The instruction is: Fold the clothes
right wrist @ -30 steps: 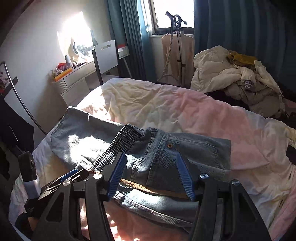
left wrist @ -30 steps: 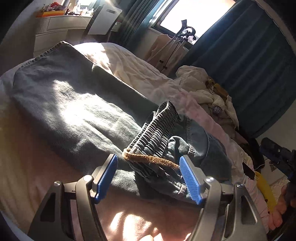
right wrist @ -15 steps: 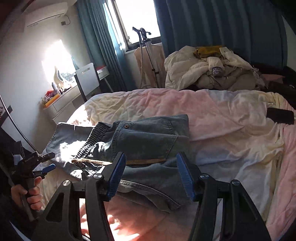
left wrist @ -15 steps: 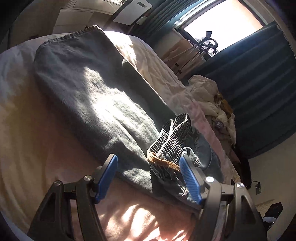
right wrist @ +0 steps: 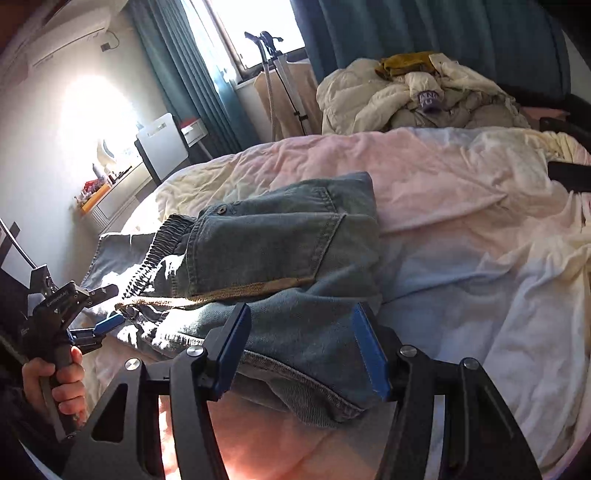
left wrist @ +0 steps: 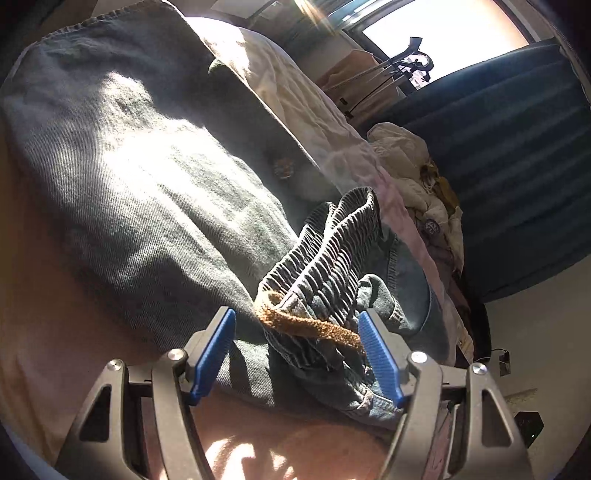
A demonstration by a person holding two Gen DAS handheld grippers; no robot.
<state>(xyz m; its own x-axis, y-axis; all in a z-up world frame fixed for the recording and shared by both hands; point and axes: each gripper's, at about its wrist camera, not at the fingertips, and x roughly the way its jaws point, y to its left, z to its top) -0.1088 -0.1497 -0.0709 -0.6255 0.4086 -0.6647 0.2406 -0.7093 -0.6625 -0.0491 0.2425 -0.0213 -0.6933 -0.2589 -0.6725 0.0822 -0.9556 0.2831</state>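
Blue-grey jeans (left wrist: pixel 155 192) lie on the bed, one leg stretched away from me in the left wrist view. Their elastic waistband (left wrist: pixel 325 258) is bunched up just ahead of my left gripper (left wrist: pixel 295 350). That gripper is open, and a brown frayed hem strip (left wrist: pixel 310 325) runs across the gap between its blue pads. In the right wrist view the jeans (right wrist: pixel 280 240) lie folded over themselves, and my right gripper (right wrist: pixel 301 350) stands open low over their near edge, denim under the gap. The left gripper (right wrist: pixel 99 314) shows at the left there, held by a hand (right wrist: pixel 59 376).
The jeans rest on a rumpled pink and white bed cover (right wrist: pixel 461 221). A heap of cream clothes (right wrist: pixel 413 96) lies at the far side below blue curtains (right wrist: pixel 424 29). A stand (right wrist: pixel 273 74) is by the window, a white chair (right wrist: pixel 162 147) by a desk, a black object (right wrist: pixel 569 177) at the bed's right.
Both grippers have sunk closer to the jeans and rolled a little. The waistband now fills more of the left view. Neither pair of jaws has changed its width.
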